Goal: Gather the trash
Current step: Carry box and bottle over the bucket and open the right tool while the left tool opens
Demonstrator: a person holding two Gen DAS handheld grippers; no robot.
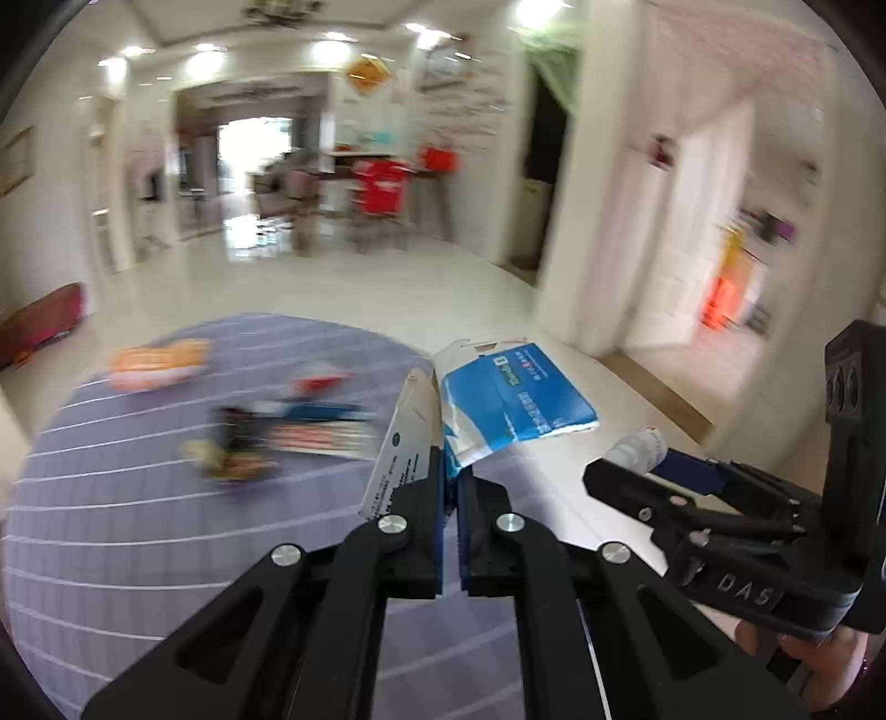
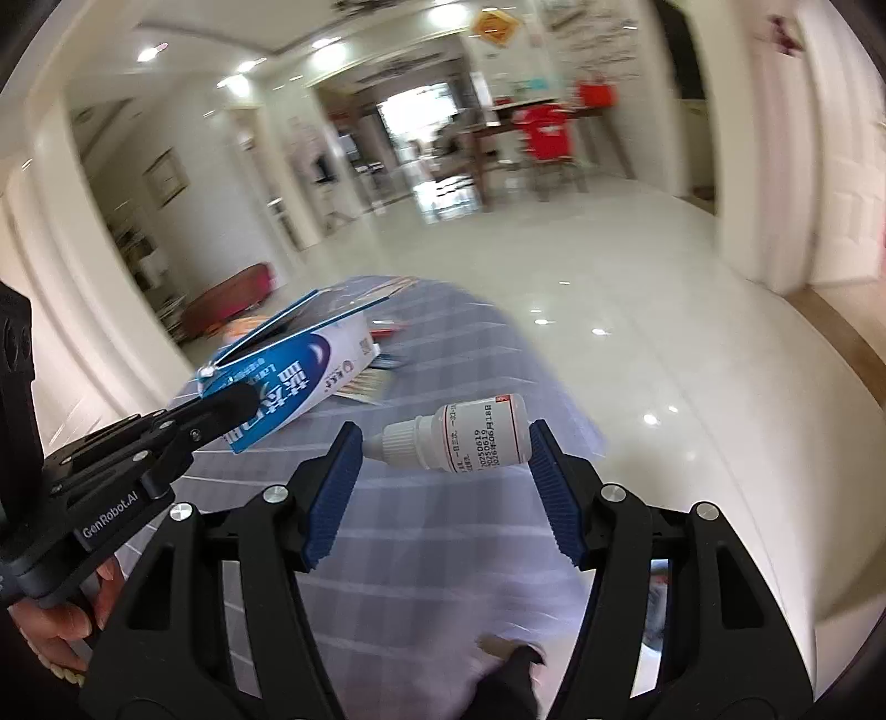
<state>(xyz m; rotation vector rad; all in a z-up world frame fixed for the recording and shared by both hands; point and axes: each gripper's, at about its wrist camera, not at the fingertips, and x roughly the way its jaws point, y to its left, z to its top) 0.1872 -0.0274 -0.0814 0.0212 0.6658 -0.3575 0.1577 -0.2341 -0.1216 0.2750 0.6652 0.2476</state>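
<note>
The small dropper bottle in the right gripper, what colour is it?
White, cap included, with a printed label; the small dropper bottle shows best in the right wrist view, between the right gripper's blue pads.

A glossy pale tiled floor (image 2: 637,266) reflects recessed ceiling lights (image 1: 326,50). White walls (image 1: 603,166) frame a dark doorway (image 1: 545,127). Far off, a dining table (image 2: 531,119) holds red items, chairs stand beside it, and daylight floods a window (image 1: 252,149) beyond.
</note>
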